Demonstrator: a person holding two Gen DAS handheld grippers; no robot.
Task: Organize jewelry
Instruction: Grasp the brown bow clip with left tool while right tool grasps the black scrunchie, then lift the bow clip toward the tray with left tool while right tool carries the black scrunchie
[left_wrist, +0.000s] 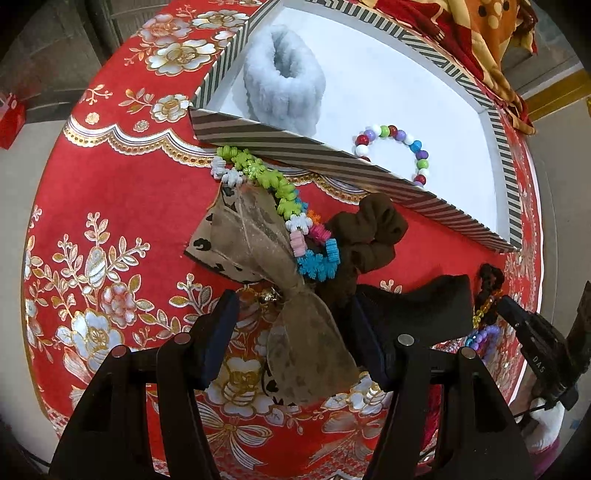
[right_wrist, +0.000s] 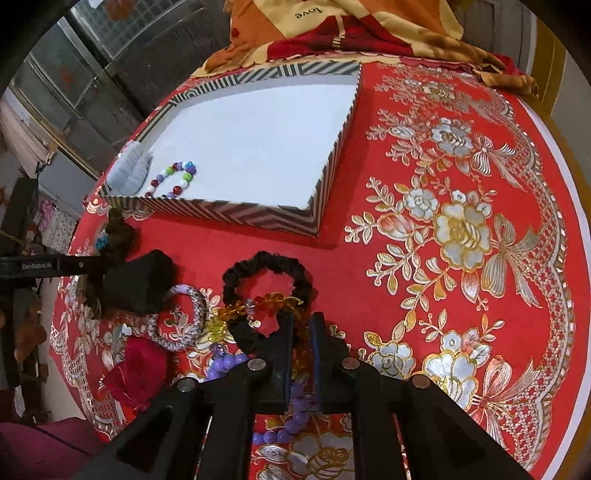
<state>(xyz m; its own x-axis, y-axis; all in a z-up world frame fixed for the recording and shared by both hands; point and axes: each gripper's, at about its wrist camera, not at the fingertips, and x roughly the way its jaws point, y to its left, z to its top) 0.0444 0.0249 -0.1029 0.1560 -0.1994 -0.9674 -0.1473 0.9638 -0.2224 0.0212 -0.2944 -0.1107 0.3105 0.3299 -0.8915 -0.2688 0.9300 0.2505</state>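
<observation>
A striped box (left_wrist: 295, 147) holds a fluffy blue-grey wristband (left_wrist: 282, 74) and a multicolour bead bracelet (left_wrist: 395, 151); the box also shows in the right wrist view (right_wrist: 221, 214). My left gripper (left_wrist: 295, 325) is open, its jaws on either side of a tan sheer hair bow (left_wrist: 266, 258). A colourful coil bracelet (left_wrist: 288, 206) and a brown scrunchie (left_wrist: 369, 232) lie beside the bow. My right gripper (right_wrist: 303, 332) is nearly closed around an amber bead bracelet (right_wrist: 258, 306), over a black scrunchie (right_wrist: 269, 273) and purple beads (right_wrist: 225, 363).
A red floral cloth (right_wrist: 461, 221) covers the round table. A black fabric piece (right_wrist: 140, 284), a lilac-white braided bangle (right_wrist: 184, 317) and a crimson scrunchie (right_wrist: 140, 365) lie left of the right gripper. A folded orange-red blanket (right_wrist: 332, 33) sits behind the box.
</observation>
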